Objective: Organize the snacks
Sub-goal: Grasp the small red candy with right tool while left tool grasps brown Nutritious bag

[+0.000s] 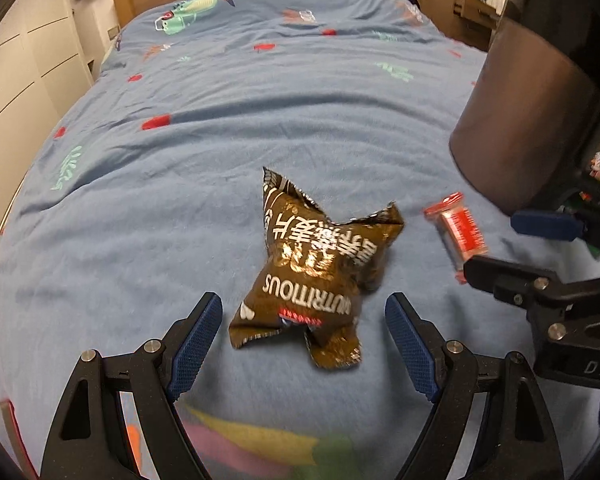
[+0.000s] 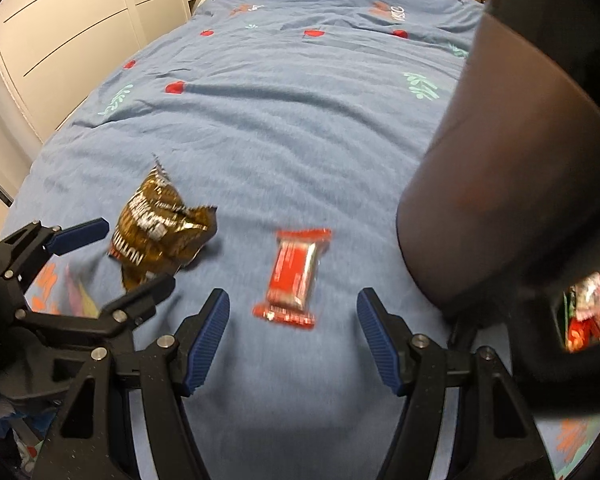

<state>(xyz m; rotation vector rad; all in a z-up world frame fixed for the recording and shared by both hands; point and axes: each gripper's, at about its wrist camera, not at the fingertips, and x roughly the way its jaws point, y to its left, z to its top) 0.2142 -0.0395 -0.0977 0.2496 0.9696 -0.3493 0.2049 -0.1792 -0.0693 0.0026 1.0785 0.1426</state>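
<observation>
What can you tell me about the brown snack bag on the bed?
The brown snack bag is a small, shiny foil pouch, crumpled and puffy, with white lettering and a little red near one end. Its corners stick up in points. It lies on the blue bedspread, in front of the open left gripper, whose fingers do not touch it. A red snack bar lies apart, to its right.

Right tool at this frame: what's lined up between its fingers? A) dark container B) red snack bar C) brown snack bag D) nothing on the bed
B: in the right wrist view the red snack bar lies on the blue bedspread just ahead of the open right tool, untouched.
</observation>
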